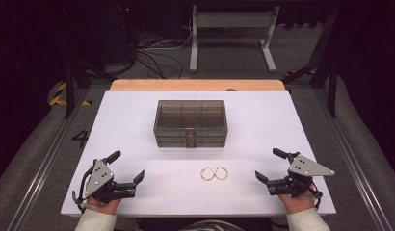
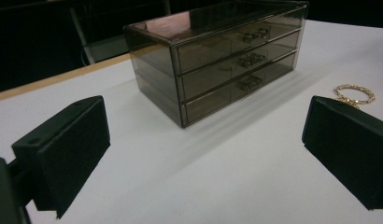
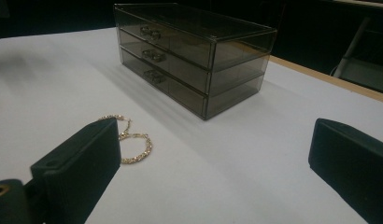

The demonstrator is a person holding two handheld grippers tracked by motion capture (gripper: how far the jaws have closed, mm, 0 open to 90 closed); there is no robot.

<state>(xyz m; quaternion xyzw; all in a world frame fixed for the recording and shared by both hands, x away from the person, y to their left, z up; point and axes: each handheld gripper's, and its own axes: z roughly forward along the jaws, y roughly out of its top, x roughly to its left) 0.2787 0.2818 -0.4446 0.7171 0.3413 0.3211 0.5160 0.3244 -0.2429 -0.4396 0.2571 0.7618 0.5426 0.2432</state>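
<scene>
Left gripper [image 1: 129,167] and right gripper [image 1: 271,165]: jaws spread wide, nothing between them, both resting near the table's [image 1: 138,115] front edge. Two gold hoop earrings [image 1: 214,173] lie touching, between the grippers, before the closed smoked three-drawer box [image 1: 190,123]. Drawer contents indiscernible. In the right gripper view, a jaw partly hides one hoop.

Dark room, grey floor [image 1: 36,159]; white table [image 1: 263,120] with wood edge [image 1: 195,85]; white frame [image 1: 231,33] and cables [image 1: 154,60] behind (yellow-black tape [image 1: 58,94] left).
</scene>
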